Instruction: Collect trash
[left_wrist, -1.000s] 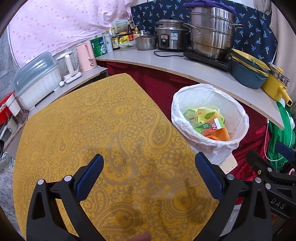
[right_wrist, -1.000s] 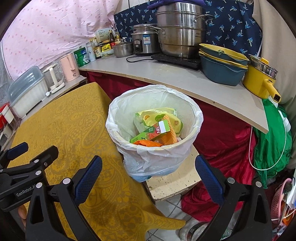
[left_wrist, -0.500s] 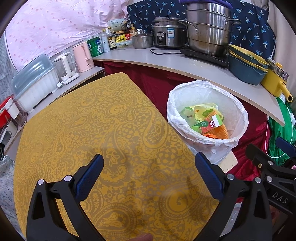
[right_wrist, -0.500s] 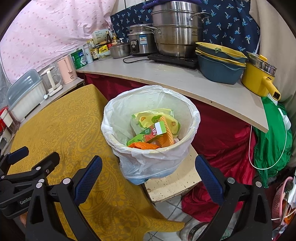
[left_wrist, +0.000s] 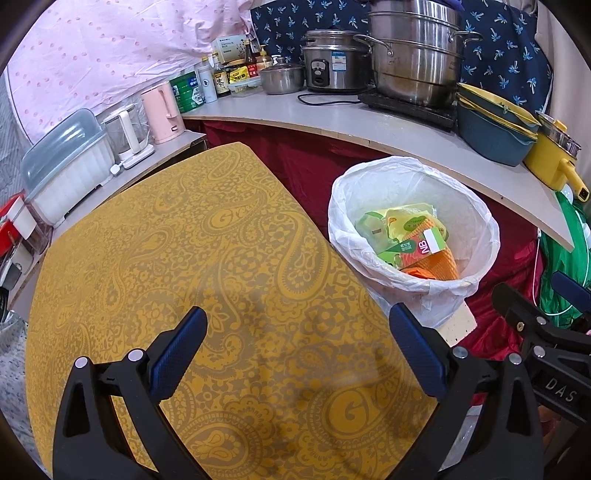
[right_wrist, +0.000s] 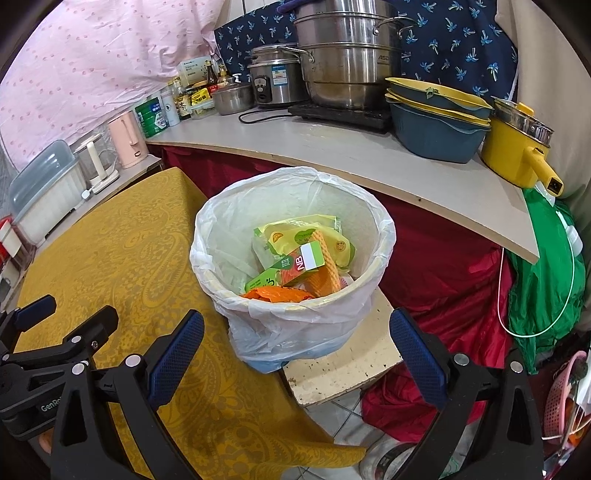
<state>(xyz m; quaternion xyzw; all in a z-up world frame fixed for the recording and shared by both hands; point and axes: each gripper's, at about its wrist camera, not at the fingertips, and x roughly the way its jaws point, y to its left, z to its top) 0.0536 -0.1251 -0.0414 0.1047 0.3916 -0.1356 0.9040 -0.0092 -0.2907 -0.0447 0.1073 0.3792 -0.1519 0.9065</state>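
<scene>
Both wide open, nothing held: left gripper (left_wrist: 295, 354) over the bare yellow tablecloth (left_wrist: 166, 258), right gripper (right_wrist: 295, 354) just short of the bin. Lined trash bin (right_wrist: 291, 317) dead ahead of and a little below the right gripper, on a pale block (right_wrist: 343, 369) beside the table; ahead and off to the right of the left one. Wrappers (right_wrist: 303, 258) already inside, no loose trash seen on the cloth. Right clearly nearer the bin, so probably best placed for any bag handling next
</scene>
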